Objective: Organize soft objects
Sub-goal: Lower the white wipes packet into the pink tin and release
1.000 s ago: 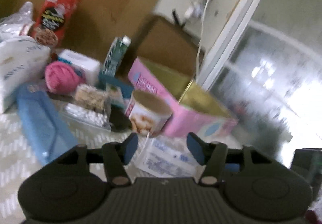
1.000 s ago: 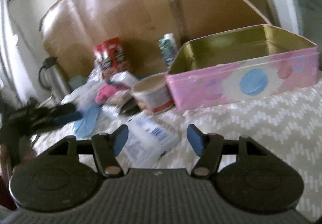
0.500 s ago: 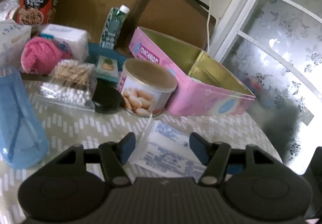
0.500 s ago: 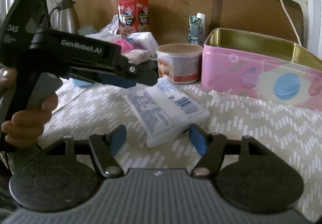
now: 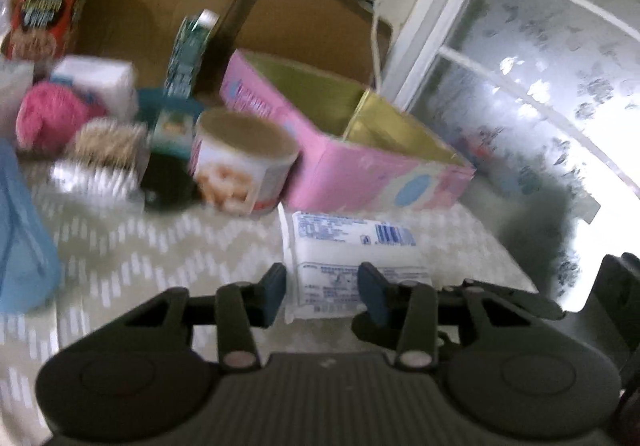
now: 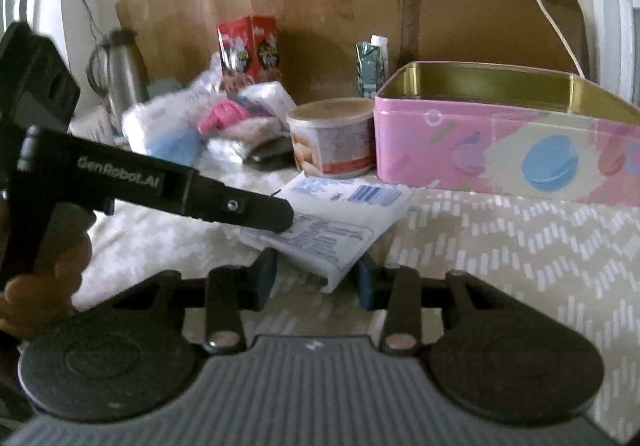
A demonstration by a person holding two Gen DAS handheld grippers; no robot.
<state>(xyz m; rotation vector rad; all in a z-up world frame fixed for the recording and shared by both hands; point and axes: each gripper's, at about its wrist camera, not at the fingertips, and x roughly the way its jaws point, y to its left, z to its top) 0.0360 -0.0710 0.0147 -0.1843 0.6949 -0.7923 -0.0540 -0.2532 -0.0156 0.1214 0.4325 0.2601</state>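
A white soft pack with blue print (image 5: pixel 352 258) lies on the patterned cloth in front of the open pink tin (image 5: pixel 360 149). My left gripper (image 5: pixel 322 296) is open, its jaws on either side of the pack's near end. In the right wrist view the same pack (image 6: pixel 332 230) lies just past my open right gripper (image 6: pixel 316 280), its near corner between the fingers. The left gripper's black body reaches in from the left and its tip (image 6: pixel 276 211) rests over the pack. The pink tin (image 6: pixel 500 149) stands empty behind.
A round can (image 5: pixel 240 161), a pink yarn ball (image 5: pixel 50 117), white soft packs (image 5: pixel 96 81), a blue pouch (image 5: pixel 20 221), a red box (image 5: pixel 48 5) and a green carton (image 5: pixel 192 45) crowd the left. A steel flask (image 6: pixel 120 73) stands far left.
Both grippers moved forward and down to the white pack. The pack now sits between the left jaws, and the jaws of both grippers stand closer together than before.
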